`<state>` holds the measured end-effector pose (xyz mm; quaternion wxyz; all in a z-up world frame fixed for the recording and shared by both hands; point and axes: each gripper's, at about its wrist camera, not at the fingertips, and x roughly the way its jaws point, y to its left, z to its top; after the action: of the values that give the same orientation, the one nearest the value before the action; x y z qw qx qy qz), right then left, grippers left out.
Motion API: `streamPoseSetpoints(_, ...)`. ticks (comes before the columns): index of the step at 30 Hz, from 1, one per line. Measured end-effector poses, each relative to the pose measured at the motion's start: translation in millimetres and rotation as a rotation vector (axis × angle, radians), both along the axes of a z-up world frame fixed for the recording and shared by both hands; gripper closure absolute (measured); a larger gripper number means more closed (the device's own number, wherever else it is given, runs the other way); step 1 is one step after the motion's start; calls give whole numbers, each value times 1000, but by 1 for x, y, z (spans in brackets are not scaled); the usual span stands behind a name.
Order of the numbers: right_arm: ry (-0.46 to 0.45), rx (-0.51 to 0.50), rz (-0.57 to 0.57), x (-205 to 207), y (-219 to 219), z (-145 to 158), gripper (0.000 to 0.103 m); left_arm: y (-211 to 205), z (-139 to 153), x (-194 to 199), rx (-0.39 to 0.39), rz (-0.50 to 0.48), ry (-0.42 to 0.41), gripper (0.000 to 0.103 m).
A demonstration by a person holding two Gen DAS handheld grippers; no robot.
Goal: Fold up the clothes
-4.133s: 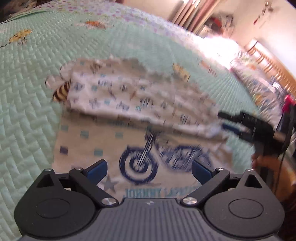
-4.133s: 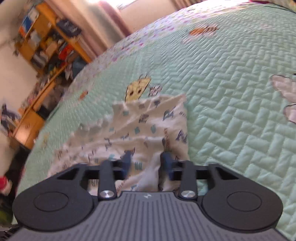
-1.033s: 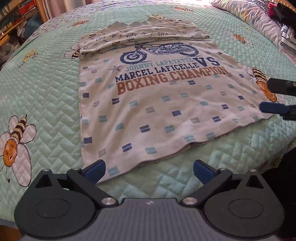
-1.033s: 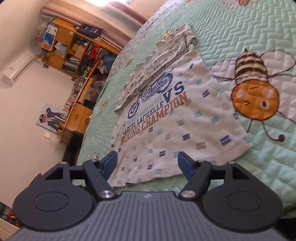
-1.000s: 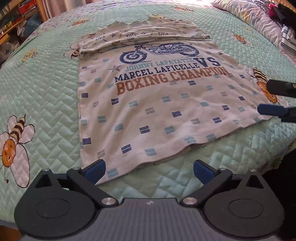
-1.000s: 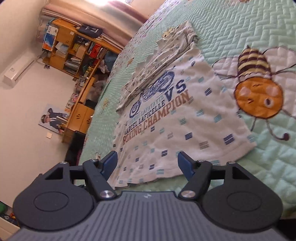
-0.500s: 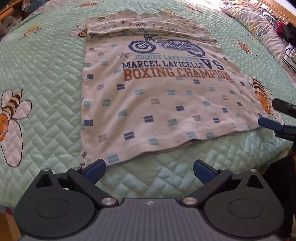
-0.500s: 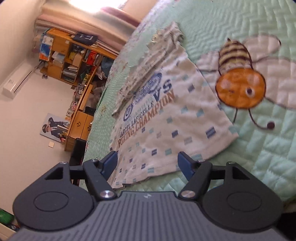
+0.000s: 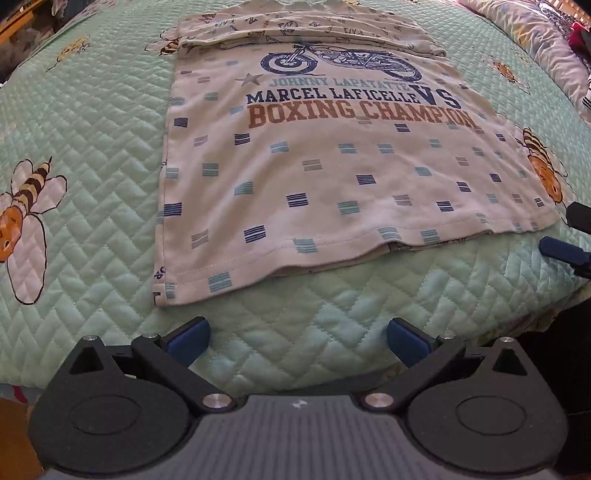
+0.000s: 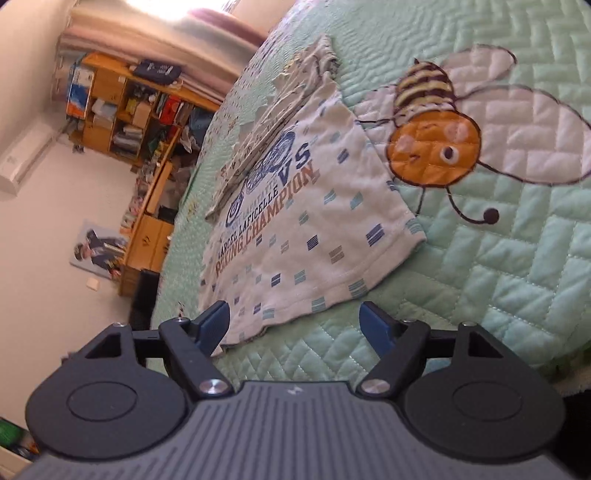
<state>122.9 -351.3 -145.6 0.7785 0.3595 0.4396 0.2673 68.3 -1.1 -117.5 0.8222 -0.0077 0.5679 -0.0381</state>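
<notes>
A white T-shirt [image 9: 325, 155] with blue dashes, a motorcycle print and "BOXING CHAMPION" lettering lies flat on the green quilted bed [image 9: 92, 122], its top part folded over at the far end. My left gripper [image 9: 297, 338] is open and empty just short of the shirt's near hem. The shirt also shows in the right wrist view [image 10: 306, 221]. My right gripper [image 10: 295, 325] is open and empty at the hem's right corner. The right gripper also shows in the left wrist view [image 9: 569, 232].
The quilt has bee figures [image 9: 26, 206] beside the shirt, one [image 10: 436, 136] next to its right edge. The bed's near edge drops off below my grippers. A wooden shelf unit [image 10: 122, 110] stands by the wall. Pillows and clothes [image 9: 535, 33] lie at the far right.
Four seconds ago my right gripper was shut on the shirt's top part, folding it down. It has let go. Both grippers have drawn back to the near hem and come lower and closer.
</notes>
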Motion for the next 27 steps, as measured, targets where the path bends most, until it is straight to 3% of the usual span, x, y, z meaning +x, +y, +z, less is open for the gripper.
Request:
streamPoseSetpoints(4, -164, -71, 23, -9, 2, 30, 14, -1, 1, 0, -6, -3, 5, 1)
streamPoseSetpoints(7, -228, -55, 39, -9, 0, 41, 8, -6, 1, 1, 5, -8, -2, 1)
streamPoseSetpoints(12, -168, -17, 48, 5, 9, 31, 6, -15, 13, 3, 33, -23, -51, 2)
streamPoseSetpoints(17, -144, -30, 90, 22, 34, 17, 6, -26, 22, 12, 132, -52, -106, 2)
streamPoseSetpoints(27, -109, 7, 117, 21, 32, -11, 7, -29, -1, 32, 164, -55, -73, 2)
